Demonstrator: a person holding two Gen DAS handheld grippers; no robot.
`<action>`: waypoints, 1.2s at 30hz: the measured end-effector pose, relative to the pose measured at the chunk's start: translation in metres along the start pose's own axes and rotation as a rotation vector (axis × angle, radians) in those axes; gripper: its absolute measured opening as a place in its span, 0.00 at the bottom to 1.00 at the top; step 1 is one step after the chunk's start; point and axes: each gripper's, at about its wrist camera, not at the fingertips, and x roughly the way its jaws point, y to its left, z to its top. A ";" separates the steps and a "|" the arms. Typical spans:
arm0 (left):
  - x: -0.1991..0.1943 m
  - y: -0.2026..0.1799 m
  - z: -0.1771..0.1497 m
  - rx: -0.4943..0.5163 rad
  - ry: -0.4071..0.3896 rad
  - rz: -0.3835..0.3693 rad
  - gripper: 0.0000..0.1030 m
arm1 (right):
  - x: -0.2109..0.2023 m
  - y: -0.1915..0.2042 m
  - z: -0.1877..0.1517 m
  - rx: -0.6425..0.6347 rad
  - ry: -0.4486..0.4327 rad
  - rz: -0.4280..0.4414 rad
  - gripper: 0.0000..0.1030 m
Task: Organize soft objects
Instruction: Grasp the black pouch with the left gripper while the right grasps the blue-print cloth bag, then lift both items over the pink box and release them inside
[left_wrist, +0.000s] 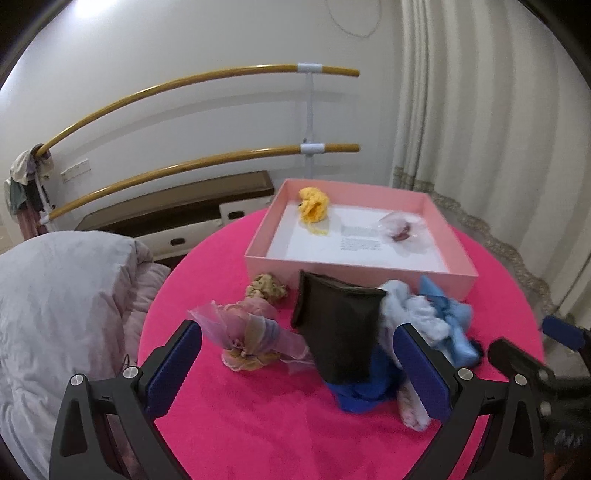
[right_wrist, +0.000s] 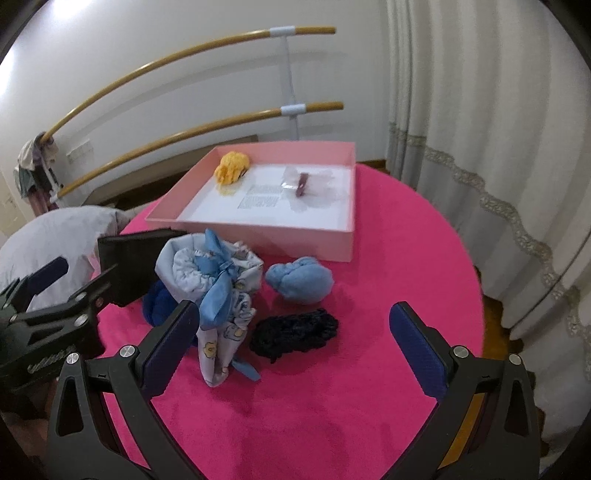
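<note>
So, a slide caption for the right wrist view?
Open right claw above black scrunchie on pink table; pink box behind.

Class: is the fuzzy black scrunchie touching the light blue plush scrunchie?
Apart. The right wrist view shows pink tablecloth between the black scrunchie and the light blue scrunchie.

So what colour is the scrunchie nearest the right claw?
Black, lying on the pink cloth; clearest in the right wrist view.

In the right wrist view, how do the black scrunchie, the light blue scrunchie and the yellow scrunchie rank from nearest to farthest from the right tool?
From the right tool:
1. Black scrunchie: on the pink tablecloth, between the open fingers.
2. Light blue scrunchie: just beyond it, before the pink box.
3. Yellow scrunchie: inside the box, far left corner.
</note>
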 end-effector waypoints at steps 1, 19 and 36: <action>0.007 0.000 0.001 -0.002 0.005 0.002 0.98 | 0.004 0.004 0.000 -0.009 0.007 0.012 1.00; 0.093 0.015 0.023 0.009 0.119 -0.050 0.40 | 0.084 0.040 0.004 -0.021 0.116 0.262 0.57; 0.025 0.019 0.005 -0.002 -0.045 -0.079 0.16 | 0.019 0.009 0.014 0.043 -0.020 0.211 0.53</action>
